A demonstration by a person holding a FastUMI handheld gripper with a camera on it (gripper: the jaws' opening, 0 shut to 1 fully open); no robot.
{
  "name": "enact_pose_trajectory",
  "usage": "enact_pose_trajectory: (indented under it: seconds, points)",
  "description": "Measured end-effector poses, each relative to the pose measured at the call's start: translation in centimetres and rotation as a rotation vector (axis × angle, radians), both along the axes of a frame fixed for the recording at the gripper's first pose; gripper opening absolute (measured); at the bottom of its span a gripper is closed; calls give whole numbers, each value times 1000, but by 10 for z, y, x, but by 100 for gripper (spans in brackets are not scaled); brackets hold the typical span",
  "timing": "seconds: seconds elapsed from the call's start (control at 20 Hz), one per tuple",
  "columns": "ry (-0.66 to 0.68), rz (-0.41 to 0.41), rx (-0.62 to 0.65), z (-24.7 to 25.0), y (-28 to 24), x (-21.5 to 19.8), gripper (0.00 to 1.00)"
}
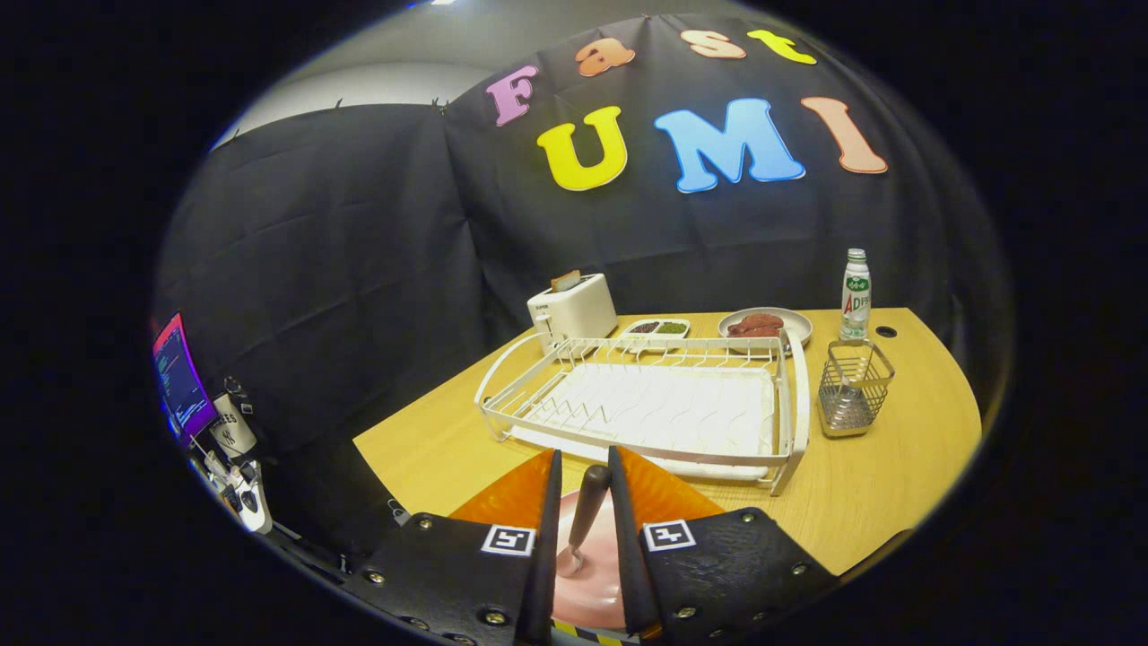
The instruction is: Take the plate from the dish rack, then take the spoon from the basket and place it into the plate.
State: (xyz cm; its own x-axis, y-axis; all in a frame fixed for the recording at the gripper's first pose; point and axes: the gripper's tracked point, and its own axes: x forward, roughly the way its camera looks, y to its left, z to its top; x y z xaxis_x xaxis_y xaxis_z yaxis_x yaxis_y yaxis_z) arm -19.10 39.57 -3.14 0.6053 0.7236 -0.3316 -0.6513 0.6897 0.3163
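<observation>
My gripper (585,459) is at the near edge of the wooden table (897,484), its two black fingers (549,502) close together. Between them stands the spoon (587,507), its dark brown handle up and pressed from both sides. Its bowl end touches the pink plate (592,583) directly below. The plate's rim or a mat under it shows orange (507,493) on either side of the fingers; I cannot tell which. Just beyond the fingers lies the white dish rack (646,404) with no dishes in it. The wire basket (852,386) stands right of the rack.
Behind the rack stand a white toaster (569,309), a small two-part dish (659,327) and a plate of meat (762,325). A bottle (855,296) stands behind the basket. Off the table's left side are a lit screen (179,377) and a cup (233,435).
</observation>
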Motion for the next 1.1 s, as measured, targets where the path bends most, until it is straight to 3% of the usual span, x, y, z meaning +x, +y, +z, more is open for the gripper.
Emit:
enact_pose_trajectory:
  seconds: [0.45, 1.1]
  points:
    - [-159, -74, 51, 67, -34, 38, 30]
    - [-405, -386, 4, 199, -157, 147, 29]
